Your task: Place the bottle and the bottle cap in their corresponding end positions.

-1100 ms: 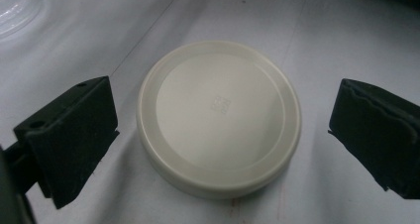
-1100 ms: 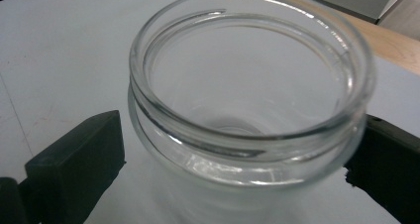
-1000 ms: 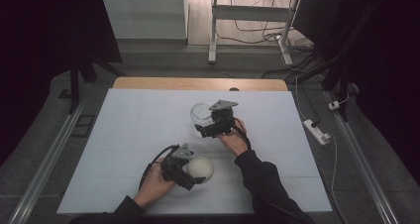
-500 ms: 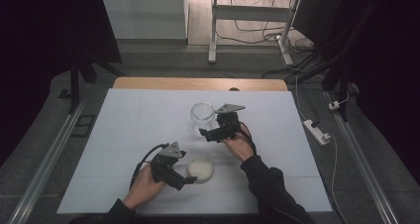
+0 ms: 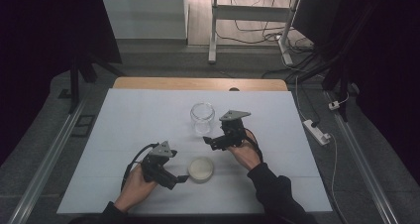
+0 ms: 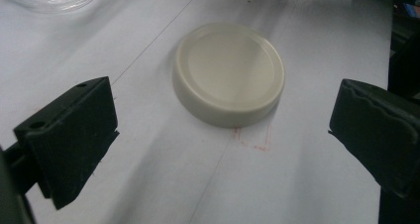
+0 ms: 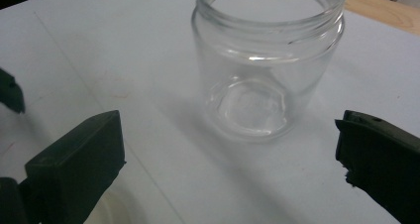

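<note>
The jar [image 7: 267, 65] is clear glass, smooth and glossy, with bright glints on its threaded rim and thick base. The lid [image 6: 229, 73] looks like cream plastic, smooth with a soft satin sheen. The table [image 5: 129, 120] is covered by a white matt sheet, paper-like, with faint fold lines across it; a strip of pale bare wood shows along its far edge. The left gripper [image 6: 223, 135] and the right gripper [image 7: 230, 164] have jaws of black matt plastic, slightly rough at the edges.

Clear jar [image 5: 202, 118] upright, open; cream lid [image 5: 201, 168] flat nearby.
</note>
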Action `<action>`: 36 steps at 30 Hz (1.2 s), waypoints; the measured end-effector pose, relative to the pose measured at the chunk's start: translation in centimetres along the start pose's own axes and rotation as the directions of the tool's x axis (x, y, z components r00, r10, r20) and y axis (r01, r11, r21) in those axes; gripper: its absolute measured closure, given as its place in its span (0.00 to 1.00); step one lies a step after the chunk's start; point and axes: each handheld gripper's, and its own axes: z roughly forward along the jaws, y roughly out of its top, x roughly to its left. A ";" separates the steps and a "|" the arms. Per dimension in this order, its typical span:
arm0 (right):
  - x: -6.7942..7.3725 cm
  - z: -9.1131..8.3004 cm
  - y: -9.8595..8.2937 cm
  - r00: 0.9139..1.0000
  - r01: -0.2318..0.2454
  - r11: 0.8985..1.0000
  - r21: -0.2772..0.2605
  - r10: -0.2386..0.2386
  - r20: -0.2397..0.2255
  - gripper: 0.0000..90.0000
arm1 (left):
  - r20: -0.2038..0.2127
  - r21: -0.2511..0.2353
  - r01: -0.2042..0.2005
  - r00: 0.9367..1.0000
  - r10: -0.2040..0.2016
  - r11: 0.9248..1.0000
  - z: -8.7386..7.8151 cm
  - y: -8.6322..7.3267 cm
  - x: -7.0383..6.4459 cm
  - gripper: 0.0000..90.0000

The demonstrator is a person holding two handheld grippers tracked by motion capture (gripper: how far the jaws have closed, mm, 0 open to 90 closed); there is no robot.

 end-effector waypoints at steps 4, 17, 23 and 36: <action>0.6 -0.5 -0.5 1.000 0.009 1.000 0.007 -0.009 -0.010 0.00 | -0.005 -0.003 0.009 1.000 -0.009 1.000 -0.6 -0.4 0.1 0.00; 2.6 -3.0 -1.8 0.998 0.032 0.999 -0.010 -0.032 -0.048 0.00 | -0.033 -0.009 0.028 0.999 -0.029 1.000 -2.2 -1.6 -0.1 0.00; 2.9 -4.1 -2.6 0.998 0.030 1.000 -0.008 -0.030 -0.049 0.00 | -0.048 -0.016 0.045 0.998 -0.046 0.999 -3.2 -2.4 -0.1 0.00; 3.2 -6.7 -5.1 1.000 0.025 0.999 0.023 -0.024 -0.014 0.00 | -0.106 -0.008 0.089 0.990 -0.089 0.996 -5.2 -4.5 0.0 0.00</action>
